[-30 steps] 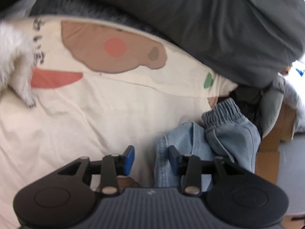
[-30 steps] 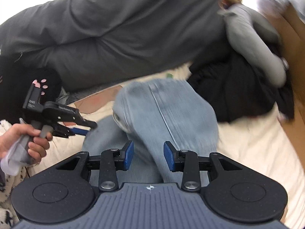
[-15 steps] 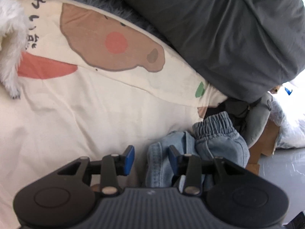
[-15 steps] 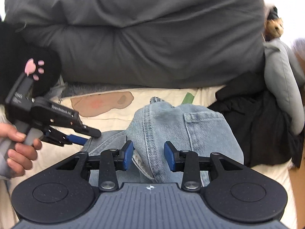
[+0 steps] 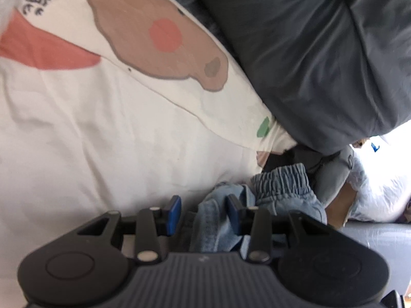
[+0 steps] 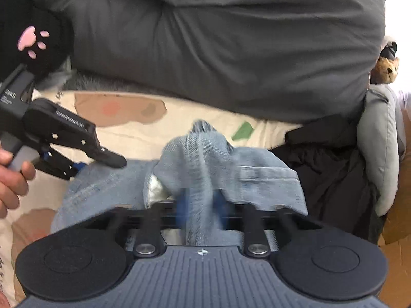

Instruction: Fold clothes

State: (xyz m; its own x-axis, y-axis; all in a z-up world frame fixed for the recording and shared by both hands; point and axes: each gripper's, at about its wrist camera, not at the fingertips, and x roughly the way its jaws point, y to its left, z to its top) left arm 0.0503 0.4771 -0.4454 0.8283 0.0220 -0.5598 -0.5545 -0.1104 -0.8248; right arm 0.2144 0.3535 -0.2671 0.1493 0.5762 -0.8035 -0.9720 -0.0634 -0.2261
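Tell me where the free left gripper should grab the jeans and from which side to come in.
Best bet is the elastic waistband of the jeans: it stands up as a thick gathered ridge, easy to pinch. Bring the open left gripper forward and slightly to its right, jaws straddling the band. The right gripper already appears to pinch a raised denim fold, so take the opposite end.

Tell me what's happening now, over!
Right gripper pinching jeans. Left gripper open by the jeans. Black clothes piled beside them.
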